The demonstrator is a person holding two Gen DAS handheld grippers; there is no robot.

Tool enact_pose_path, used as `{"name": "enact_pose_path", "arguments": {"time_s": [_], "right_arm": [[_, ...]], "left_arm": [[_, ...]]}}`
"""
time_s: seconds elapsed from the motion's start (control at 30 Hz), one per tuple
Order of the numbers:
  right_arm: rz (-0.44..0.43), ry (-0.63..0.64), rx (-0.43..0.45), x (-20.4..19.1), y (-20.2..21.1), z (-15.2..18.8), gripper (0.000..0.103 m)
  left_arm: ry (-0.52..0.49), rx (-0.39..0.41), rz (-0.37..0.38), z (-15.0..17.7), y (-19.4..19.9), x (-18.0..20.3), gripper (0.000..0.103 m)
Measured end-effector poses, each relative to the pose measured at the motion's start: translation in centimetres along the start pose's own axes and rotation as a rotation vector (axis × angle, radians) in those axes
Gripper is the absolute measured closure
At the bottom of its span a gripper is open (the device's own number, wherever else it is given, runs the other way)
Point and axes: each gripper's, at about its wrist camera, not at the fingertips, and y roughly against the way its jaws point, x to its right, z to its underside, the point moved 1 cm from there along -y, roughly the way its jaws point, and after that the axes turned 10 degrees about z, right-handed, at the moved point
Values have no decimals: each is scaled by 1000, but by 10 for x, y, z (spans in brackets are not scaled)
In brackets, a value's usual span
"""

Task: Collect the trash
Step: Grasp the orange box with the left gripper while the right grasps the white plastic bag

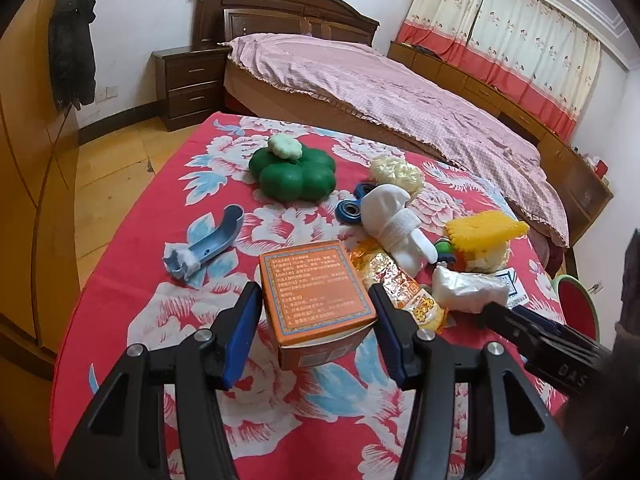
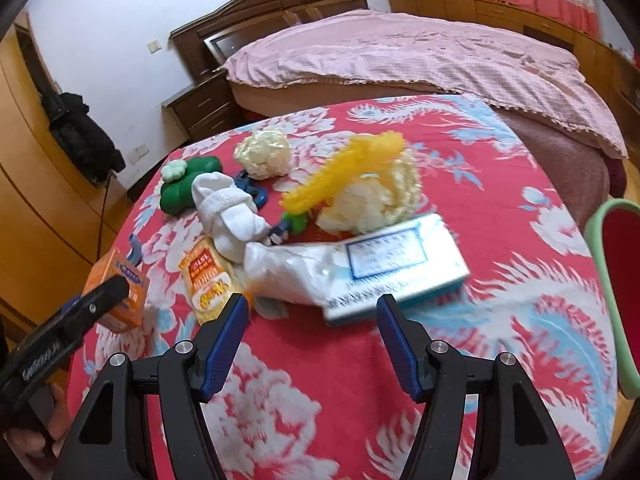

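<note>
An orange carton (image 1: pixel 316 288) sits between the blue pads of my left gripper (image 1: pixel 314 296), which is shut on its two sides just above the red floral tablecloth (image 1: pixel 168 320). The right wrist view shows the same carton (image 2: pixel 124 296) at far left. My right gripper (image 2: pixel 312 308) is open with nothing between its fingers, close to a blue-and-white flat box (image 2: pixel 392 268) and a crumpled white plastic bag (image 2: pixel 292 268). An orange-yellow snack wrapper (image 1: pixel 404 284) lies between the carton and the bag.
Further back lie a green flower-shaped container (image 1: pixel 292 176), a rolled white sock (image 1: pixel 400 224), a blue fidget spinner (image 1: pixel 352 204), cream poufs (image 1: pixel 396 172), a yellow comb-like piece (image 1: pixel 484 232) and a blue-grey plastic part (image 1: pixel 208 248). A red chair (image 2: pixel 616 280) stands on the right, a bed (image 1: pixel 400 92) behind.
</note>
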Motion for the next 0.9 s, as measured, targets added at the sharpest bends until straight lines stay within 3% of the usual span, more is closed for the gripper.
{"name": "enact_pose_path", "arguments": {"time_s": [0.07,0.23,0.3,0.4,0.9], "right_arm": [[9,6,12,-3,-3,-3,38],[18,-5,21,-6,-7,-4,59],[17,-6,15,-7,-8,-5,73],[13,-20,12,-7,-8,-5,79],[-13,-37,99,0,29,1,82]], "left_arm": [[2,-4,2,1,-1,-1,47],[13,-1,3,1,1,-5,47],[19,5,5,1,3,-7,47],[29,7,4,1,4,-11,47],[6,28,16,2,18,0,47]]}}
